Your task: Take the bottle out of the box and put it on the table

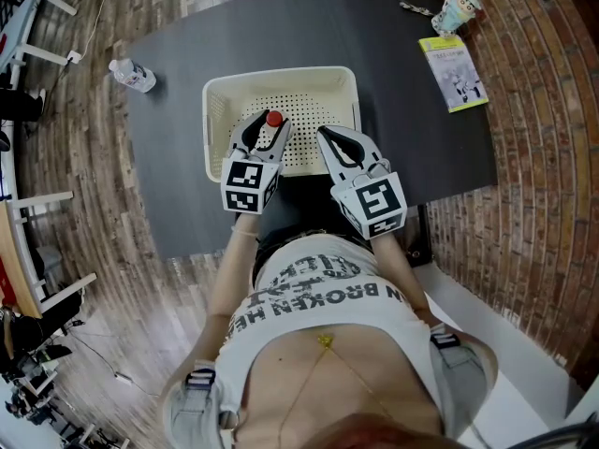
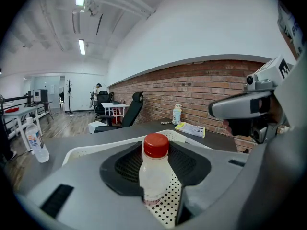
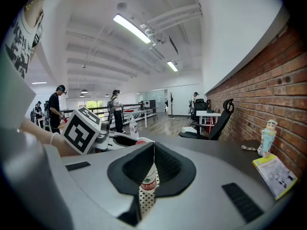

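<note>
A small clear bottle with a red cap [image 1: 273, 119] stands upright over the near left part of the cream perforated box [image 1: 281, 75]. My left gripper [image 1: 270, 131] is shut on it. In the left gripper view the bottle [image 2: 154, 169] sits between the dark pads, with the box's holed floor [image 2: 168, 207] under it; I cannot tell if it touches the floor. My right gripper [image 1: 325, 137] hovers just to the right over the box's near edge, its jaws shut on nothing. The right gripper [image 3: 153, 145] view shows the bottle's label [image 3: 149, 183] through the gap below the tips.
The box rests on a dark table [image 1: 393, 120]. A second water bottle [image 1: 131, 75] is at the table's far left edge. A yellow booklet [image 1: 453, 73] and a small figure [image 1: 459, 12] lie at the far right. A brick wall runs along the right.
</note>
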Demonstrator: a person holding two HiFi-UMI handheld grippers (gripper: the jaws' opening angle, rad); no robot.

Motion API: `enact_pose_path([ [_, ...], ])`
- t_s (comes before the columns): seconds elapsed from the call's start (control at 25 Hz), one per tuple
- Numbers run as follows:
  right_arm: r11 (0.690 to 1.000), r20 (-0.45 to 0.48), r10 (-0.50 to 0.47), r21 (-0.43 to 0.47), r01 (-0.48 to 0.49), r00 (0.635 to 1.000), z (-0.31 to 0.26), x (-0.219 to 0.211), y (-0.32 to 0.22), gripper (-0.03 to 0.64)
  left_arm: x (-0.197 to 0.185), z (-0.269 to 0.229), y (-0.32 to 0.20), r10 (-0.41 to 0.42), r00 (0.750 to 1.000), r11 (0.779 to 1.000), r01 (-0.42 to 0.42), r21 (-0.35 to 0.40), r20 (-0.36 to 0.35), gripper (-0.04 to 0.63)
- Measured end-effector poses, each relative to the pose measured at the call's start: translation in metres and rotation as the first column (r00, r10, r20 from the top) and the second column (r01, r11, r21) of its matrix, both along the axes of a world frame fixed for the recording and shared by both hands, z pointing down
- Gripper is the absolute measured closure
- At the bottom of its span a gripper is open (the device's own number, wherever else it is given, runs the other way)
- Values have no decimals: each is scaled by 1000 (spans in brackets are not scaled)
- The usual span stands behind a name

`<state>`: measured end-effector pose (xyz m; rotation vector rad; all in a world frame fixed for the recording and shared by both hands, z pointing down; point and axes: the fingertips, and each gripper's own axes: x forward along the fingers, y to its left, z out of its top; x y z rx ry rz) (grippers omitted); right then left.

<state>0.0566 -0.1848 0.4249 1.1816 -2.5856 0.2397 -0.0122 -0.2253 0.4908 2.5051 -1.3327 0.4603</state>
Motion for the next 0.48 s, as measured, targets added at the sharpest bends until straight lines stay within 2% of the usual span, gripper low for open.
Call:
enact_pose_path([
  [0.48,1000,-4,-7,-5,7,1000,2,2,6,607,0,0,2,-5,1000,1000,5,4,-8,433],
])
